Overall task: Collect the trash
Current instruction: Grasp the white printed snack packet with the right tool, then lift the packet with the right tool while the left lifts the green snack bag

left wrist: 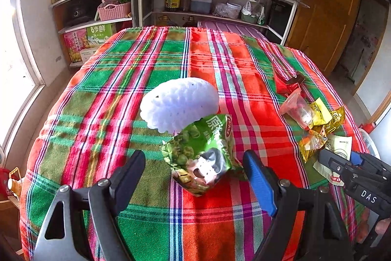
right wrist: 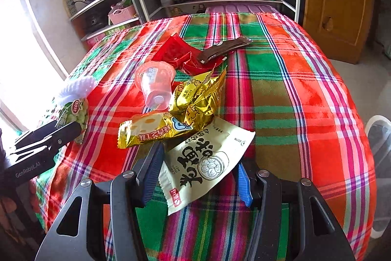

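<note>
While the left tongs gape around a green snack bag, only the right view shows the right tongs open astride a cream wrapper.

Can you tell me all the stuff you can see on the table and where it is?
tablecloth: one, red-green plaid, covering table
foam net: one, white, behind green bag
green snack bag: one, between left fingers
plastic cup: one, clear pink, on its side
gold wrappers: several, mid-table heap
cream packet: one, between right fingers
red wrappers: few, behind cup
brown sachet: one, beside red wrappers
left gripper: open
right gripper: open
</note>
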